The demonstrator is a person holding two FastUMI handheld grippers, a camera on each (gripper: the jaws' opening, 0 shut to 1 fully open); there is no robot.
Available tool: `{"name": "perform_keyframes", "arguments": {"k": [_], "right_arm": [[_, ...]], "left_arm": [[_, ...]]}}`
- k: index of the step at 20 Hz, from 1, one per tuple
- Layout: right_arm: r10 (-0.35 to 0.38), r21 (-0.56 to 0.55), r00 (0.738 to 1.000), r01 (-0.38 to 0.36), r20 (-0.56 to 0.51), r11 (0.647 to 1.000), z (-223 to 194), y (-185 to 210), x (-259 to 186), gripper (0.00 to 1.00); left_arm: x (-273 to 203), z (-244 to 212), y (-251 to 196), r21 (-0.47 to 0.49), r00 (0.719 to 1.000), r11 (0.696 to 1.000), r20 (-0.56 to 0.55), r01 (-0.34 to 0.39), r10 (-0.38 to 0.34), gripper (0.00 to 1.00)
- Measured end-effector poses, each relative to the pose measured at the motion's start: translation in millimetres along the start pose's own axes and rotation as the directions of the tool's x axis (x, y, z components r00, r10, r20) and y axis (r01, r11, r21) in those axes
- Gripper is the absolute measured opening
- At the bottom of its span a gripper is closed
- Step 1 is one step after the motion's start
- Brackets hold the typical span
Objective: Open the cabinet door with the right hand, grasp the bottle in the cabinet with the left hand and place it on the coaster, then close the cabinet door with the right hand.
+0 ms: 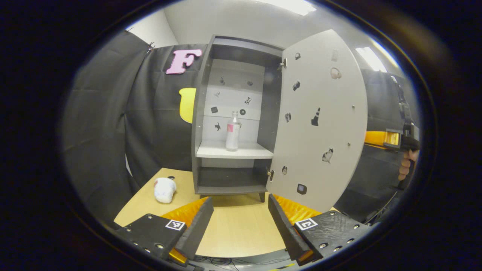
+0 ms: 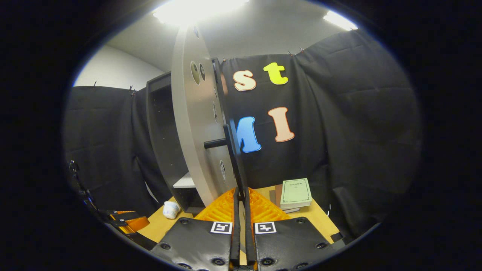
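Landmark: the tall dark-grey cabinet (image 1: 235, 113) with pale shelves, standing on the light wooden counter (image 1: 241, 226).

Left gripper (image 1: 240, 222) is level, low over the counter, squarely facing the cabinet's open front; its jaws stand wide apart with nothing between them.

Right gripper (image 2: 240, 210) points at the outer edge of the cabinet's pale grey door (image 1: 320, 120); its jaws are nearly closed, and whether they pinch that edge cannot be told. In the left gripper view it shows beyond the door's far edge, held by a hand (image 1: 406, 165).

The door is swung wide, leaving the opening unobstructed. The clear plastic bottle with a pink label (image 1: 233, 131) stands upright mid-shelf inside the cabinet, apart from both walls. A white crumpled object (image 1: 164, 189) lies on the counter left of the cabinet
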State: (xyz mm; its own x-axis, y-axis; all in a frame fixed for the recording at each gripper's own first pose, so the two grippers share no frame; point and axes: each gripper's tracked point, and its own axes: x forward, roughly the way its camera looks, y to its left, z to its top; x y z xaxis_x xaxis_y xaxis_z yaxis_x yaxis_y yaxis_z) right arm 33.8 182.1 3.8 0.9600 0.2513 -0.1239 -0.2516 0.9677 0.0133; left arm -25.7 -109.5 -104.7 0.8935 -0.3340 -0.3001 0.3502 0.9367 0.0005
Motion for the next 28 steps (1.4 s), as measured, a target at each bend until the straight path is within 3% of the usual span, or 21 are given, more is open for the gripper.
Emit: {"name": "perform_keyframes", "arguments": {"k": [3, 6, 8, 13, 16, 18, 25, 28], "right_arm": [[-0.121, -0.031, 0.993, 0.121, -0.001, 0.992, 0.1, -17.8, -11.7, 0.00], [-0.269, 0.049, 0.963, 0.268, 0.019, 0.962, 3.3, -32.1, -22.0, 0.03], [-0.360, 0.101, 0.933, 0.356, 0.024, 0.929, 5.5, -38.5, -25.2, 0.02], [-0.545, 0.043, 0.833, 0.543, 0.098, 0.839, 27.3, -70.6, -58.6, 0.00], [-0.583, 0.064, 0.802, 0.580, 0.133, 0.812, 35.8, -77.9, -50.7, 0.02], [-0.593, 0.065, 0.797, 0.589, 0.118, 0.805, 34.1, -81.2, -44.8, 0.02], [-0.597, 0.017, 0.798, 0.598, 0.085, 0.801, 28.3, -100.6, -27.9, 0.03], [-0.573, 0.049, 0.813, 0.571, 0.101, 0.819, 38.1, -114.0, 5.3, 0.02]], "left_arm": [[18.3, 9.3, 36.1, 0.015, 0.999, 0.999, 0.011, 0.047, -0.047, 0.90], [37.7, 21.5, 71.7, 0.054, 0.995, 0.994, 0.038, 0.093, -0.095, 0.89], [50.3, 31.8, 85.9, 0.061, 0.991, 0.990, 0.046, 0.126, -0.129, 0.90], [77.5, 62.8, 106.2, 0.039, 0.973, 0.980, 0.111, 0.197, -0.201, 0.90], [95.6, 81.3, 111.2, 0.046, 0.965, 0.976, 0.147, 0.212, -0.217, 0.90], [109.8, 87.0, 110.9, 0.051, 0.963, 0.975, 0.152, 0.217, -0.223, 0.90], [173.0, 113.3, 91.2, 0.086, 0.966, 0.978, 0.162, 0.192, -0.204, 0.90], [208.1, 124.4, 81.1, 0.071, 0.969, 0.983, 0.166, 0.172, -0.181, 0.90]]}}
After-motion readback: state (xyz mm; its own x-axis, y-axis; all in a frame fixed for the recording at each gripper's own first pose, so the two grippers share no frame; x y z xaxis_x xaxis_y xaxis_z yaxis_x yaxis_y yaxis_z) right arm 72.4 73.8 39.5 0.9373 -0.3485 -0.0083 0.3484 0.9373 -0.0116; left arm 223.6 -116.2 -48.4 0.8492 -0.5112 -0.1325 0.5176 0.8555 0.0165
